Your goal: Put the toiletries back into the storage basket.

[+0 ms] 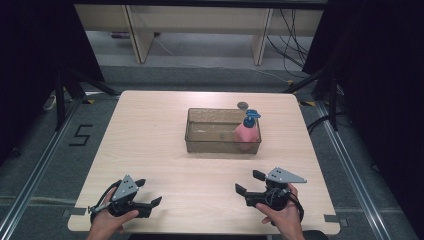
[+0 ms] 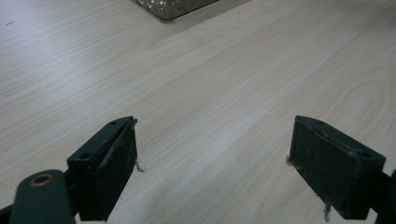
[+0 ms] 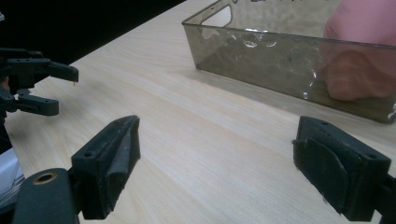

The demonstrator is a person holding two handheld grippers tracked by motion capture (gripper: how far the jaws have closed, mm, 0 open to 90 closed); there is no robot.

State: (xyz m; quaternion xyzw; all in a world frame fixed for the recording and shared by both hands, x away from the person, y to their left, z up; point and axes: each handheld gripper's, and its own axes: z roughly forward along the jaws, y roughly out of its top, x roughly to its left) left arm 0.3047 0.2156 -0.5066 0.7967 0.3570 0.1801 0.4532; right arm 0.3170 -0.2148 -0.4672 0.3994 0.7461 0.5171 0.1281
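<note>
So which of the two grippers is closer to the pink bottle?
The right gripper: the pink bottle stands at the right end of the clear bin, just ahead of it; the left gripper sits across the table.

Place: a lab recording bay
Floor: taped "5" [image 1: 80,135] at 9 o'clock, rails [image 1: 350,165] either side
Surround: black curtains [image 1: 380,75], loose cables [image 1: 295,40] at 1 o'clock

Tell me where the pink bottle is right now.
In the high view the pink bottle stands upright inside the clear bin, at its right end, beyond the right gripper.
</note>
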